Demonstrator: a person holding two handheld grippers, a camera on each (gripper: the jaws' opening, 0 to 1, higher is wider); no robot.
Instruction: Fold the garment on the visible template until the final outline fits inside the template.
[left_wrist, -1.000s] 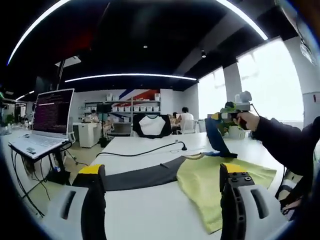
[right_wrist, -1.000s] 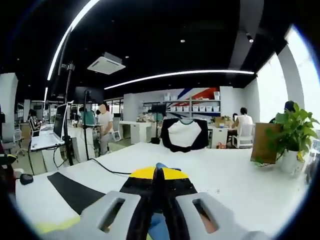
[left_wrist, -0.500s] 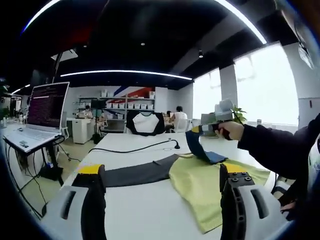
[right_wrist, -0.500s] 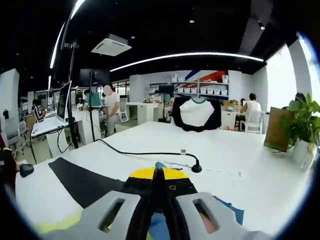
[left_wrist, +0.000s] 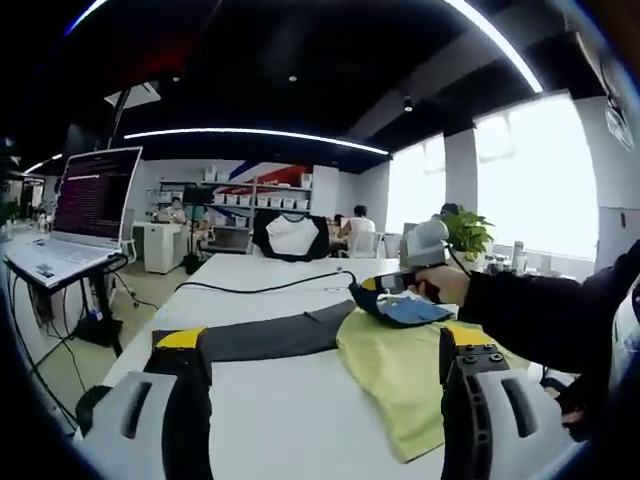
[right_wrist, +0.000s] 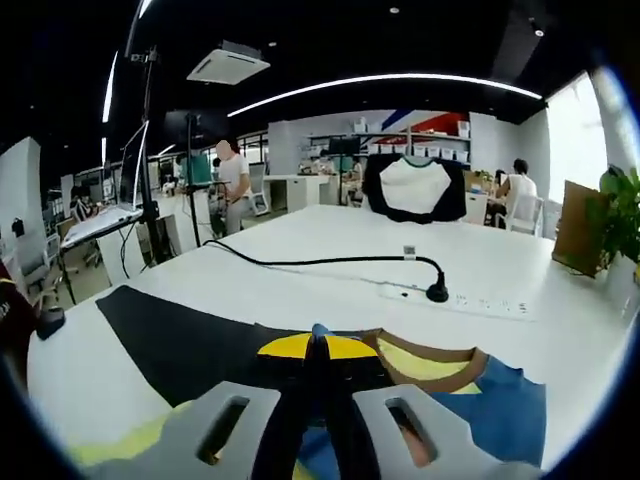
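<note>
Garment (left_wrist: 420, 365) is lying yellow-green on the white table (left_wrist: 270, 420), beside a black template strip (left_wrist: 270, 338); we are seeing its blue sleeve (left_wrist: 405, 308) folded over near the collar; in the right gripper view the right gripper (right_wrist: 318, 345) is pinching that blue fabric, jaws closed together; the left gripper (left_wrist: 320, 345) is hovering with jaws wide apart, holding nothing; a black cable (right_wrist: 330, 262) is running behind.
</note>
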